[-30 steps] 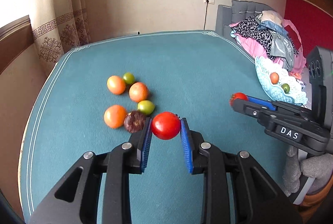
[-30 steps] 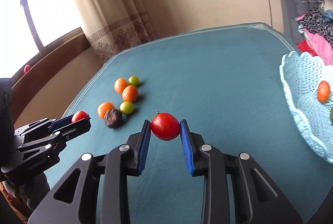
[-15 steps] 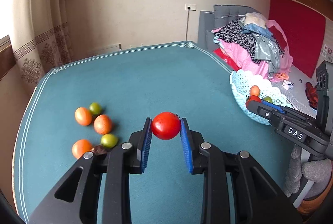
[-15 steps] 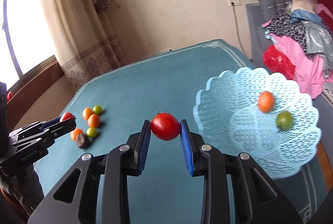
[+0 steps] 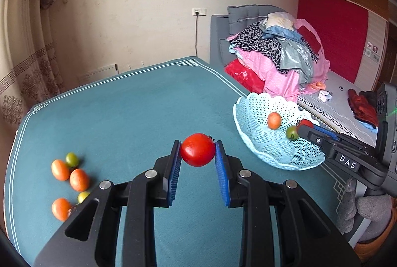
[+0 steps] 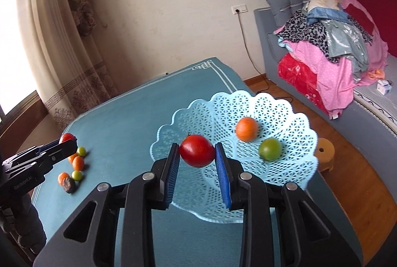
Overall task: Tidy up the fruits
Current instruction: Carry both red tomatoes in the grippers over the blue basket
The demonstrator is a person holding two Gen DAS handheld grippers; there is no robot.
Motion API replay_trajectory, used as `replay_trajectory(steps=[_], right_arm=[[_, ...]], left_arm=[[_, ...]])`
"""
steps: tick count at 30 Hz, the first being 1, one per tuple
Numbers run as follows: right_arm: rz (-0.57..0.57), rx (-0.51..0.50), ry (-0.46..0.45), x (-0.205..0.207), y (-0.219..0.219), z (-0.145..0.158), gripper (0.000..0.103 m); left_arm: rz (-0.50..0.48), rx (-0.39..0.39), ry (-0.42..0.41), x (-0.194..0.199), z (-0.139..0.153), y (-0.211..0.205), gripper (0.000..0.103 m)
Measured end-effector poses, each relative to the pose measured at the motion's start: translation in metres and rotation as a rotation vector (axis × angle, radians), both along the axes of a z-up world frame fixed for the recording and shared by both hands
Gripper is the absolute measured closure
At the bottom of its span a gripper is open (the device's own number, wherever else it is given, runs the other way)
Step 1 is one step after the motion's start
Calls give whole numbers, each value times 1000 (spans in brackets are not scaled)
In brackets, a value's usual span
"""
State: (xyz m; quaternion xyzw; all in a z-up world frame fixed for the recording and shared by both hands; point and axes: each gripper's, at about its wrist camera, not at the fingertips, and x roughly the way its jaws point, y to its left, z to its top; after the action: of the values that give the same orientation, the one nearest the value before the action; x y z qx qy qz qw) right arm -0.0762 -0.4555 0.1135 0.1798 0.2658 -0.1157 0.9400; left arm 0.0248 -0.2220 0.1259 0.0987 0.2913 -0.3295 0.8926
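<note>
My left gripper (image 5: 197, 157) is shut on a red tomato (image 5: 197, 149), held above the teal table, left of the basket. My right gripper (image 6: 197, 158) is shut on another red tomato (image 6: 197, 150), held over the near left part of the light blue lattice basket (image 6: 218, 108). The basket holds an orange fruit (image 6: 246, 129) and a green fruit (image 6: 270, 149). In the left wrist view the basket (image 5: 250, 115) stands at the table's right edge, with the right gripper (image 5: 306, 127) over it. The left gripper (image 6: 67, 140) shows at the left in the right wrist view.
Several orange and green fruits (image 5: 72, 172) and a dark fruit (image 6: 68, 184) lie grouped on the teal table (image 5: 139, 105) at the left. A sofa piled with clothes (image 5: 278, 56) stands beyond the table's right edge. A small wooden stool (image 6: 325, 154) stands on the floor.
Both grippers have moved right with their tomatoes. The right gripper has come over the basket. The fruit group has slid further left in both views.
</note>
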Motion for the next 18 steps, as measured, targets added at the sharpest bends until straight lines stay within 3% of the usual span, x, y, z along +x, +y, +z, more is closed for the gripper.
replay_trajectory(steps=[18], right_arm=[[-104,7,20,-16,-31,-4,74]], left_arm=[[-133,6,27,-1,-10,-81,75]])
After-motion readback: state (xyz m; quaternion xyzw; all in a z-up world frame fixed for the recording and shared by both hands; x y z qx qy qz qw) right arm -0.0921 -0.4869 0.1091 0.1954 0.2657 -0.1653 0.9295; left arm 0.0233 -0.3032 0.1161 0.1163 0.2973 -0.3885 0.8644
